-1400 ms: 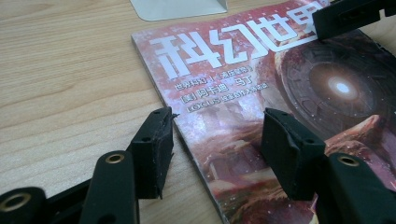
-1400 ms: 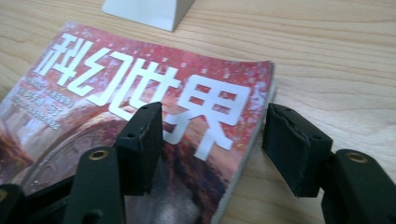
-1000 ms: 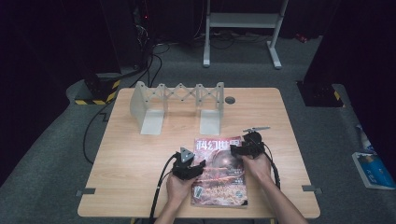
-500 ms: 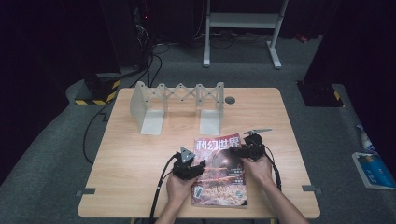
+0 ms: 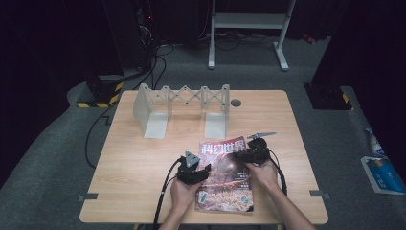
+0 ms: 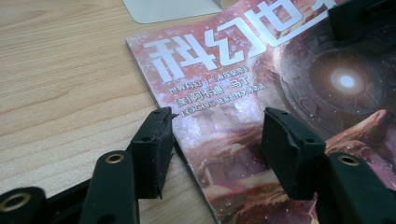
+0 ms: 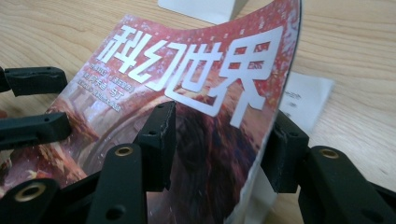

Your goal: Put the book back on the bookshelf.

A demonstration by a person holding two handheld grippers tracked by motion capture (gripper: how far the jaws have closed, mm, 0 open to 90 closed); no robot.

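Observation:
A red science-fiction magazine (image 5: 225, 187) (image 6: 280, 70) (image 7: 196, 70) lies on the wooden table (image 5: 143, 163) in front of me. My left gripper (image 5: 194, 171) (image 6: 217, 121) is open and straddles the magazine's left edge, one jaw on the table and the other on the cover. At the upper right edge, my right gripper (image 5: 253, 154) (image 7: 219, 123) is open. Its jaws have just been closing, with the curled-up cover edge between them: one jaw is on the cover and the other behind the lifted edge. A white page (image 7: 303, 98) shows beneath the cover.
A white expanding rack (image 5: 182, 98) with two upright end plates stands at the back of the table, just beyond the magazine. Its base plate (image 6: 173, 9) (image 7: 201, 9) lies close ahead of both grippers. Bare wood spreads to the left and right.
The right gripper has edged slightly toward me along the magazine's right edge. The left gripper has stayed where it was.

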